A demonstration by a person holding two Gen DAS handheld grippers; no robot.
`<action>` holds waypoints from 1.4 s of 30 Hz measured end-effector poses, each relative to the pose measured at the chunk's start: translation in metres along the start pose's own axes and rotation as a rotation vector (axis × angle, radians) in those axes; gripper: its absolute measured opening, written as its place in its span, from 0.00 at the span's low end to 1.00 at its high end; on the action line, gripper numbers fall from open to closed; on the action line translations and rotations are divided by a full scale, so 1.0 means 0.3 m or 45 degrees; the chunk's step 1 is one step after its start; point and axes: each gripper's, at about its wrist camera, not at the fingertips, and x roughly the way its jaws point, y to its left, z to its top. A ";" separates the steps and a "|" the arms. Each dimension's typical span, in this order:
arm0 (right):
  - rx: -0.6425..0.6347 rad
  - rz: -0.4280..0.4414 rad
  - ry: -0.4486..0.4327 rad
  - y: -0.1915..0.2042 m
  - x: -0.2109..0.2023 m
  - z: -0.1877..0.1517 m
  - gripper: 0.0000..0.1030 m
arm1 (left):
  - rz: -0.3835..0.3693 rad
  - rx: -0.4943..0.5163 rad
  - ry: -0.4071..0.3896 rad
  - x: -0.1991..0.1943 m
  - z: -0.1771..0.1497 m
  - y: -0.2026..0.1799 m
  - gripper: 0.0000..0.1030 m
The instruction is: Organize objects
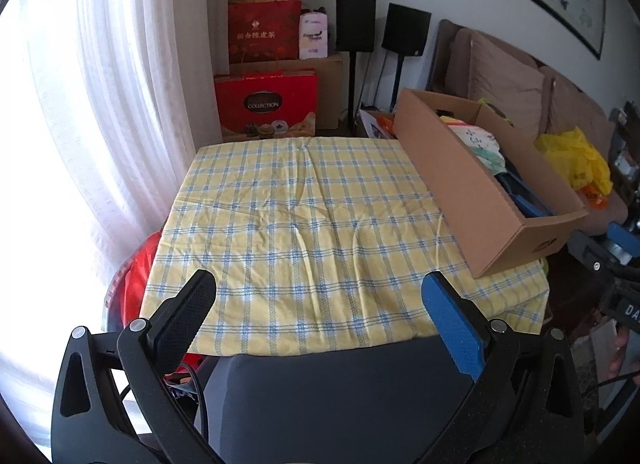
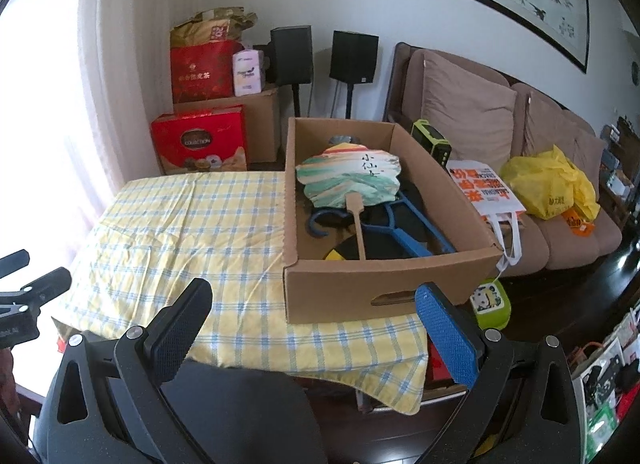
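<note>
A cardboard box (image 2: 340, 284) stands on the right side of a table under a yellow-and-blue checked cloth (image 1: 304, 223). Inside the box lie a painted hand fan (image 2: 348, 179) with a wooden handle, a blue plastic tool (image 2: 412, 236) and dark items. The same box (image 1: 472, 191) shows at the right in the left wrist view. My left gripper (image 1: 320, 296) is open above the table's near edge, holding nothing. My right gripper (image 2: 314, 304) is open just before the box's near wall, also holding nothing. The left gripper (image 2: 28, 284) shows at the left edge of the right wrist view.
A dark chair back (image 1: 340, 396) sits below the grippers. Red gift boxes (image 1: 266, 103) and two black speakers (image 1: 356, 21) stand behind the table. A brown sofa (image 2: 520, 135) at the right carries a yellow bag (image 2: 548, 183) and a white shopping bag (image 2: 488, 187). White curtains (image 1: 100, 103) hang at left.
</note>
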 end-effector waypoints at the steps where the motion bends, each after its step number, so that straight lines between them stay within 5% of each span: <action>1: 0.001 0.001 0.003 0.003 0.002 -0.001 1.00 | 0.003 0.002 -0.003 0.001 0.003 -0.005 1.00; 42: -0.008 -0.024 0.021 0.007 0.026 -0.006 1.00 | -0.010 0.017 -0.002 0.017 0.019 -0.076 1.00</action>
